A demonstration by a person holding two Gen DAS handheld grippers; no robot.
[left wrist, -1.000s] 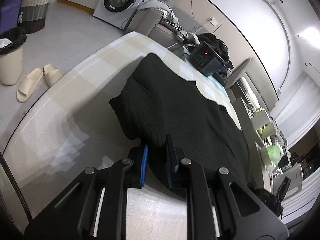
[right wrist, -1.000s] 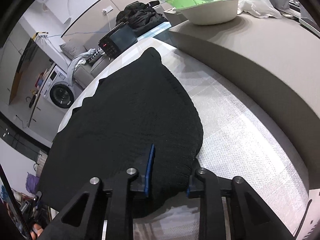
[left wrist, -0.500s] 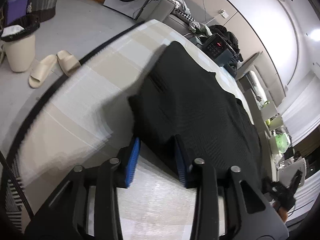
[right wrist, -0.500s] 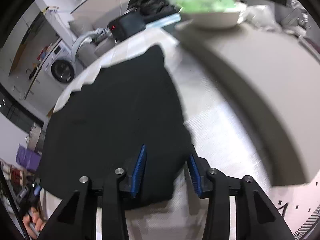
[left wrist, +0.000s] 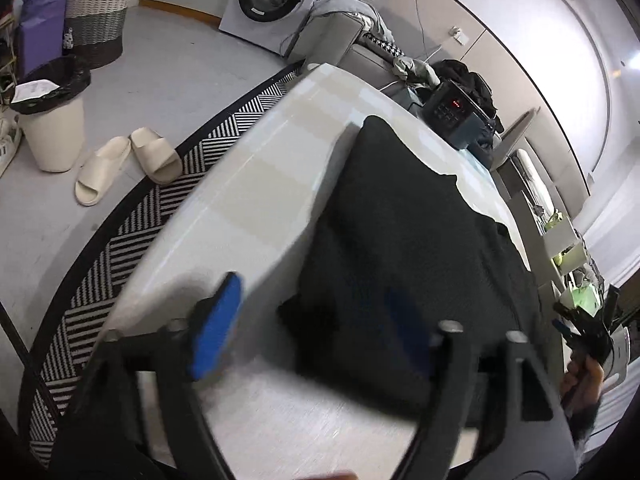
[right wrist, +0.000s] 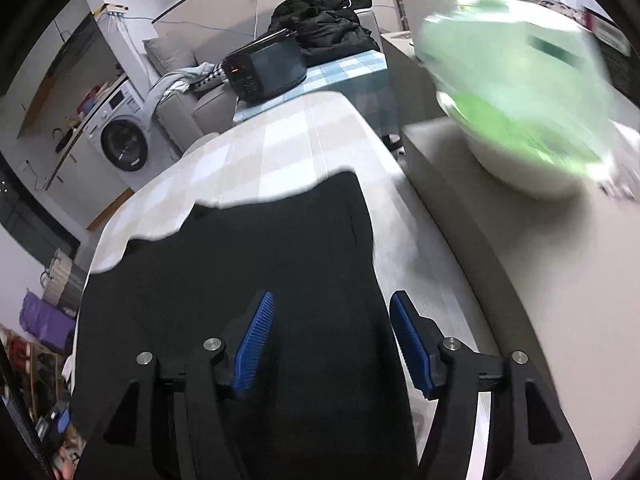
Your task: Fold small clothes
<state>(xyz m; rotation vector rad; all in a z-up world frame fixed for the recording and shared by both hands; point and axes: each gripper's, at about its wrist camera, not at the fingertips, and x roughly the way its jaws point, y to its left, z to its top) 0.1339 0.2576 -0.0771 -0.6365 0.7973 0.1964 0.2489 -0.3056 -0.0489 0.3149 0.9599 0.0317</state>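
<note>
now both ribbed blue-padded grippers, left gripper (left wrist: 312, 332) and right gripper (right wrist: 332, 340), have just been opening over the flat, nubbly black garment (right wrist: 256, 280).

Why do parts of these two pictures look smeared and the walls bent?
Left wrist view: the near fingers are motion-blurred, while the slippers stay sharp. Right wrist view: the green bag is smeared, the garment clearer. In both views the fisheye lens curves straight edges.

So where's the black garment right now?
The black garment lies flat on the checked table, in both wrist views, just ahead of the open grippers, with the black box beyond its far end.
</note>
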